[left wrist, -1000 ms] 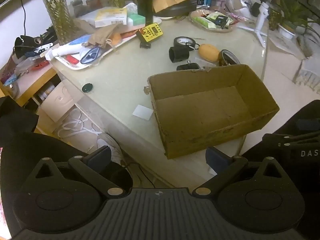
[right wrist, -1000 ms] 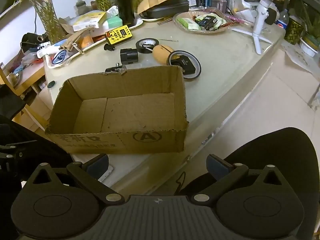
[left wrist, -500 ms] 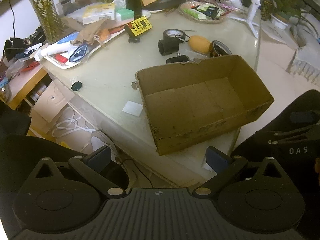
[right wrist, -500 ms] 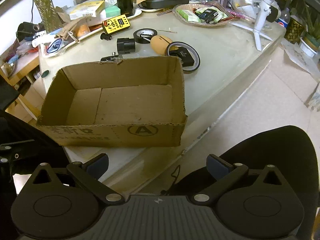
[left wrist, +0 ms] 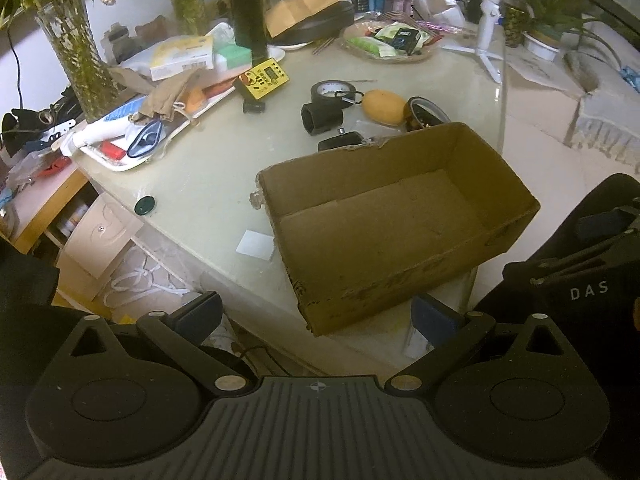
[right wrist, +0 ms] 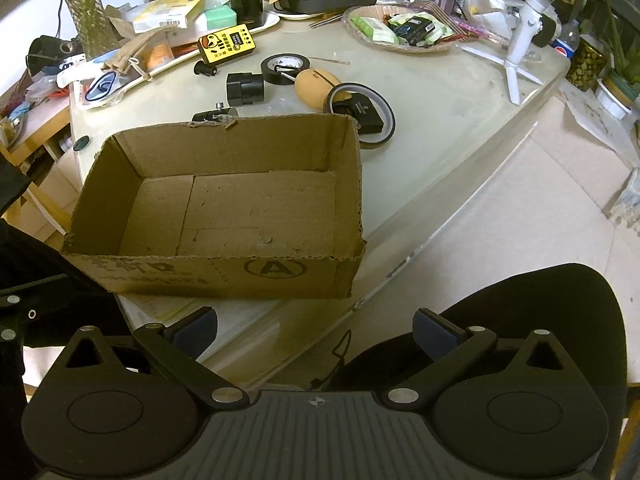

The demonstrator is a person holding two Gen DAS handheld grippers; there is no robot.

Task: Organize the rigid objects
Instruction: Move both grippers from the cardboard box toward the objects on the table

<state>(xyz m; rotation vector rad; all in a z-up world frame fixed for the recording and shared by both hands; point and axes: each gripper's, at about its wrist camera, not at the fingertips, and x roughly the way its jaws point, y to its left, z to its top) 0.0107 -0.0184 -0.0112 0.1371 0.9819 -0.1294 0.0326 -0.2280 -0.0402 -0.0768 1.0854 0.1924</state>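
An empty brown cardboard box [left wrist: 516,196] [right wrist: 216,268] sits at the near edge of the pale table [left wrist: 208,168] [right wrist: 440,92]. Behind it lie a black cylinder [left wrist: 322,118] [right wrist: 244,89], a black tape roll [left wrist: 334,90] [right wrist: 285,66], an orange oval object [left wrist: 383,106] [right wrist: 314,87], a thin tape ring around a black block [right wrist: 362,114], a small black part [left wrist: 340,142] [right wrist: 214,115] and a yellow device [left wrist: 264,77] [right wrist: 227,44]. My left gripper [left wrist: 316,316] and right gripper [right wrist: 314,330] are open and empty, held off the table's near edge in front of the box.
A white tray [left wrist: 120,160] of clutter and a glass vase [left wrist: 78,52] stand at the left. A black bottle [left wrist: 246,20], a basket of packets [right wrist: 394,30] and a white tripod [right wrist: 520,44] stand at the back. A black chair [right wrist: 540,320] is below right.
Both grippers have moved a little closer to the table and the box. Their jaws stay open. Nothing on the table has moved.
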